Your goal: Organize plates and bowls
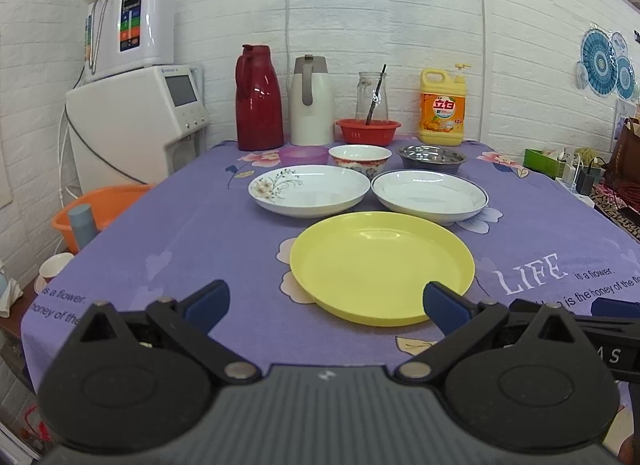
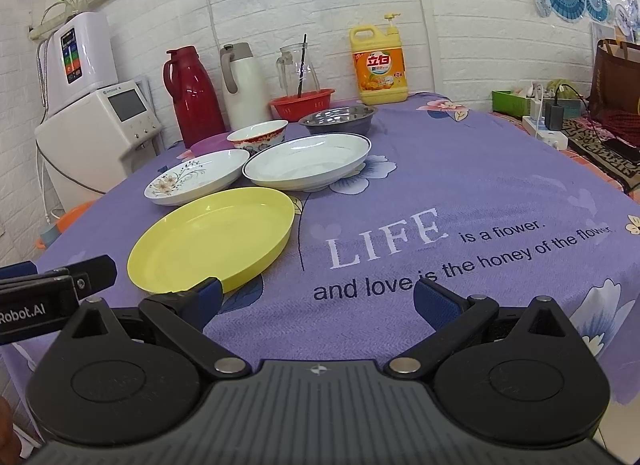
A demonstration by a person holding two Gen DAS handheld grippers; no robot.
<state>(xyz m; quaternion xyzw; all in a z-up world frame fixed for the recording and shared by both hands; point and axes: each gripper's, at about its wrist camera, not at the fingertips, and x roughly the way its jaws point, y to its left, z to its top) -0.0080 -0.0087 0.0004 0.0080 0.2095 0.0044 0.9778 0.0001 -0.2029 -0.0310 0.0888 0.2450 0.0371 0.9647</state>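
Note:
A yellow plate (image 1: 382, 267) (image 2: 212, 239) lies nearest on the purple tablecloth. Behind it sit a white flower-painted plate (image 1: 308, 189) (image 2: 196, 181) on the left and a white blue-rimmed plate (image 1: 430, 195) (image 2: 306, 161) on the right. Further back stand a small purple bowl (image 1: 303, 154), a red-patterned white bowl (image 1: 360, 159) (image 2: 258, 136) and a steel bowl (image 1: 432, 157) (image 2: 338, 117). My left gripper (image 1: 326, 303) is open, just short of the yellow plate's near rim. My right gripper (image 2: 316, 299) is open over bare cloth, to the right of that plate. Neither holds anything.
Along the wall stand a red thermos (image 1: 258, 99), a white thermos (image 1: 311, 103), a glass jug (image 1: 372, 95) behind a red basket (image 1: 368, 131), and a yellow detergent bottle (image 1: 442, 109). A water dispenser (image 1: 136, 121) and orange basin (image 1: 102, 211) are off the table's left edge.

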